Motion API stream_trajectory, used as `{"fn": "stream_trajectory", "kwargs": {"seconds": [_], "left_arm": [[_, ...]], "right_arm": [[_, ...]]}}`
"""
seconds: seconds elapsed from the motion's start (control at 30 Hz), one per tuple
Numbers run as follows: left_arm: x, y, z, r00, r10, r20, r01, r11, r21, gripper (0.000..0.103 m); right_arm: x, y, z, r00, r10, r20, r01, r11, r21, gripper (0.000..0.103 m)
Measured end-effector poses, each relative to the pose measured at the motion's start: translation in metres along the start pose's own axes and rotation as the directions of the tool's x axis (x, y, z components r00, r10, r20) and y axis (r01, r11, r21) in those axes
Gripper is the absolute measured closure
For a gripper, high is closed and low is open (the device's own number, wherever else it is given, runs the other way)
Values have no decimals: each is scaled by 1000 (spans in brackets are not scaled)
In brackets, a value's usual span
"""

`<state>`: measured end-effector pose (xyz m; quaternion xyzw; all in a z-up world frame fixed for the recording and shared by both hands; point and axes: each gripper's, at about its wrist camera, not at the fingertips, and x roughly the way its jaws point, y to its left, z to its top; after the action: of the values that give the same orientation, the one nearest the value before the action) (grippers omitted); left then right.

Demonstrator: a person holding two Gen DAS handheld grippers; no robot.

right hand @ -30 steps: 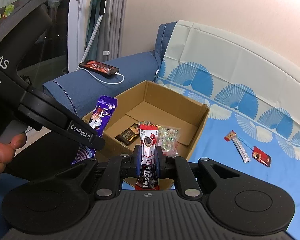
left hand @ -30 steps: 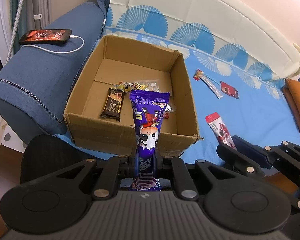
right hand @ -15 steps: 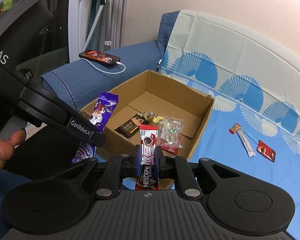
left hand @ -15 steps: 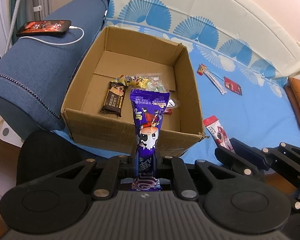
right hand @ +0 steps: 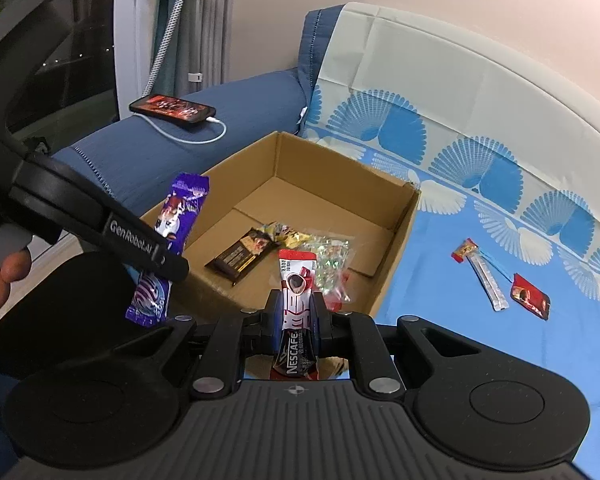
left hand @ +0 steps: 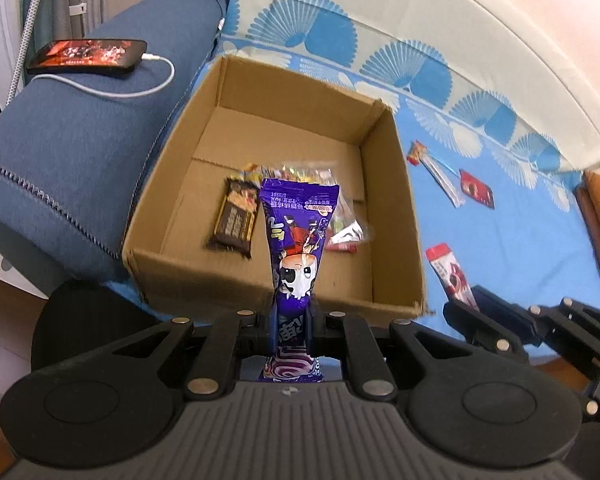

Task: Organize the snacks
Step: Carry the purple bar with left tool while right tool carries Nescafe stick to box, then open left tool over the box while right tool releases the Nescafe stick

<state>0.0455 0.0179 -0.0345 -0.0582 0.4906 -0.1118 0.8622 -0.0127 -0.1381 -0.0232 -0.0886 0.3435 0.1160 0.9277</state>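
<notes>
While phone [left hand: 86, 53] charges on armrest [left hand: 80, 128] | box [left hand: 396, 216] unobstructed

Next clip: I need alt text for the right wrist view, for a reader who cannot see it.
The right gripper is shut on a red Nescafe stick, held upright before an open cardboard box on a blue patterned sofa cover. Beside it, the left gripper clamps a purple snack packet; a brown chocolate bar and small sweets lie in the box.
</notes>
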Motion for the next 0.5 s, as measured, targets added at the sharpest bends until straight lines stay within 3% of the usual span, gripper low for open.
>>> {"fn": "stream_trajectory", "kwargs": {"seconds": [0.5], "left_arm": [[46, 10, 63, 999, 44, -7, -44, 999, -19, 90]], "right_arm": [[61, -16, 35, 999, 40, -25, -39, 999, 36, 87]]}}
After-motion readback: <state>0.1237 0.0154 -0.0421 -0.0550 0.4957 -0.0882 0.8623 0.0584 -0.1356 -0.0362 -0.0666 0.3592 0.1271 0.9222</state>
